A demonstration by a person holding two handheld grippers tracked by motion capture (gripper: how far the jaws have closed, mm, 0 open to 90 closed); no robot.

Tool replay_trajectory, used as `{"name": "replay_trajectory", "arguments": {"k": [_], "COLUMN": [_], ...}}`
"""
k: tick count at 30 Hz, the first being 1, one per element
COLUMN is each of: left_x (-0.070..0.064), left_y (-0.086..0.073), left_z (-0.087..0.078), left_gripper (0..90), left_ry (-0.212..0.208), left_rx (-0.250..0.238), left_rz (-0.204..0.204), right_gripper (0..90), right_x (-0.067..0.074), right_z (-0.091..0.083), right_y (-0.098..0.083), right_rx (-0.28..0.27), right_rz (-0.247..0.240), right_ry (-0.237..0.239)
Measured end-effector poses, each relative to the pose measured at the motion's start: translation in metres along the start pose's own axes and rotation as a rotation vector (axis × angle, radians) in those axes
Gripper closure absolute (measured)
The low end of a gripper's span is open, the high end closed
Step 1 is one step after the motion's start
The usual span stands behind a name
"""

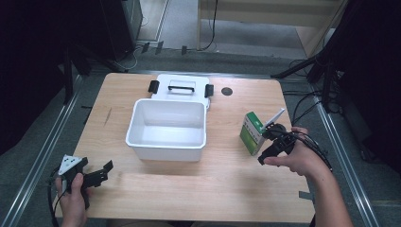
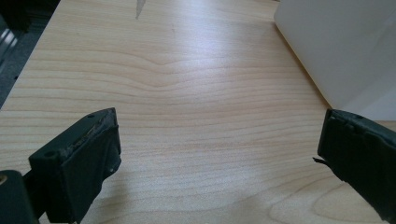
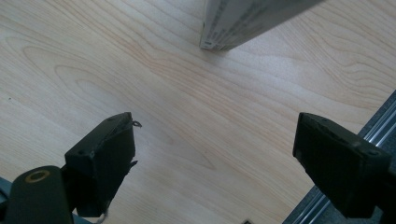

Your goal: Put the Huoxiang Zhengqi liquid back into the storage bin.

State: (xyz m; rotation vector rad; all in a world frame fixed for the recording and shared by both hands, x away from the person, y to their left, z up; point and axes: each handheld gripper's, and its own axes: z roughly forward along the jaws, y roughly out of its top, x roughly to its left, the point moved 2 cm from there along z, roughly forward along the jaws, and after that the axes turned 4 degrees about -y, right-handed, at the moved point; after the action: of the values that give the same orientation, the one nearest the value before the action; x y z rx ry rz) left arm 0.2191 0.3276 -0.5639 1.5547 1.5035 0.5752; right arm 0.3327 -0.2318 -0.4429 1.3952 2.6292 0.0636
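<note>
A white plastic box [image 1: 166, 142] stands open in the middle of the wooden table [image 1: 213, 189], its lid [image 1: 182, 81] with black handle and latches lying flat behind it. A green and white carton [image 1: 252, 133] stands upright to the right of the box, its top flap raised. My right gripper [image 1: 267, 144] is open just right of the carton; in the right gripper view the carton's bottom corner [image 3: 243, 23] lies ahead of the open gripper [image 3: 217, 126], outside the jaws. My left gripper [image 1: 105, 172] is open and holds nothing near the front left corner; its view has the box wall [image 2: 341, 46] ahead right of the gripper [image 2: 219, 126].
A small black round disc [image 1: 227, 91] sits in the tabletop behind the carton. Metal rails [image 1: 42, 151] run along the floor on both sides of the table. Dark stands and cables [image 1: 326, 71] crowd the far right.
</note>
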Motion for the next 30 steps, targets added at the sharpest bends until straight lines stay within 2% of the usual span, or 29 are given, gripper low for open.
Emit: {"name": "replay_trajectory", "arguments": {"k": [13,20,30], "left_x": [0.0,0.0,0.0], "left_y": [0.0,0.0,0.0], "left_z": [0.0,0.0,0.0], "left_gripper": [0.3,0.3,0.3], "left_ry": [-0.001,-0.001,-0.001], "left_rx": [0.0,-0.001,-0.002], "left_rz": [-0.002,-0.003,-0.005], "right_gripper": [13.0,13.4,13.6], "right_x": [0.003,0.001,0.003], "right_z": [-0.006,-0.007,-0.009], "right_y": [0.018,0.025,0.039], "right_rx": [0.016,0.026,0.03], "right_rz": [-0.009,0.023,0.016], "right_ry": [-0.005,-0.011,-0.018]}}
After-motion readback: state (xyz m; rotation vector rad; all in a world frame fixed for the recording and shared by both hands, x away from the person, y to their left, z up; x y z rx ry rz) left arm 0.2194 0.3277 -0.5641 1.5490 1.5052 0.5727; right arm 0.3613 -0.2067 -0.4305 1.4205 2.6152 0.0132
